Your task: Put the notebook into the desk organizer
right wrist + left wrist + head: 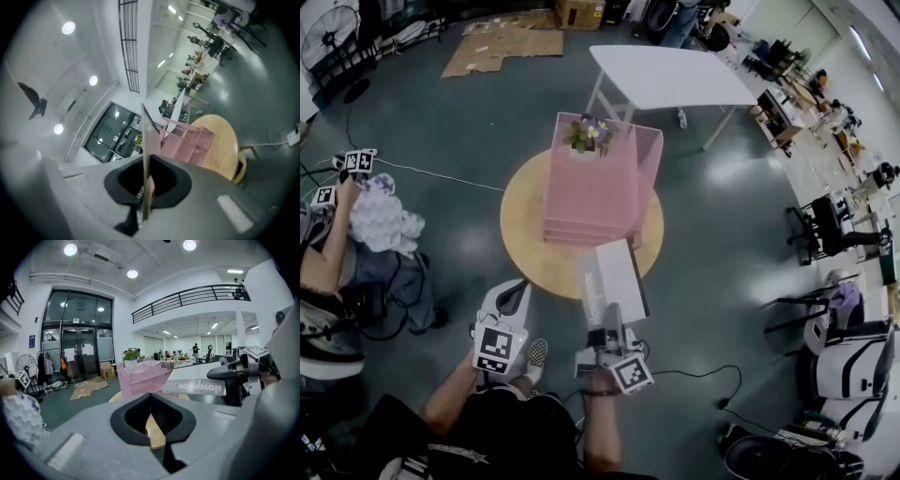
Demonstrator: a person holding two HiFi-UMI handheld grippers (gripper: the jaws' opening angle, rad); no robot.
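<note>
Our right gripper (pixel 609 321) is nearest, low in the head view, its jaws pinched tight on the near end of the notebook (pixel 616 277). We carry the notebook lying flat, outside the desk organizer (pixel 595 187). Its far end reaches over the rim of the round wooden bench (pixel 523 230), just in front of the organizer's near side. From the right gripper view we see the notebook edge-on, as a thin sheet between the pads. Our left gripper (pixel 517 294) hangs beside it on the left, short of the bench, its jaws closed tip to tip with nothing between them. The pink organizer stands on the middle of the bench with a small potted plant (pixel 589 134) on top. Beyond the bench stands a white table (pixel 670 75), and flattened cardboard (pixel 502 47) lies on the floor.
</note>
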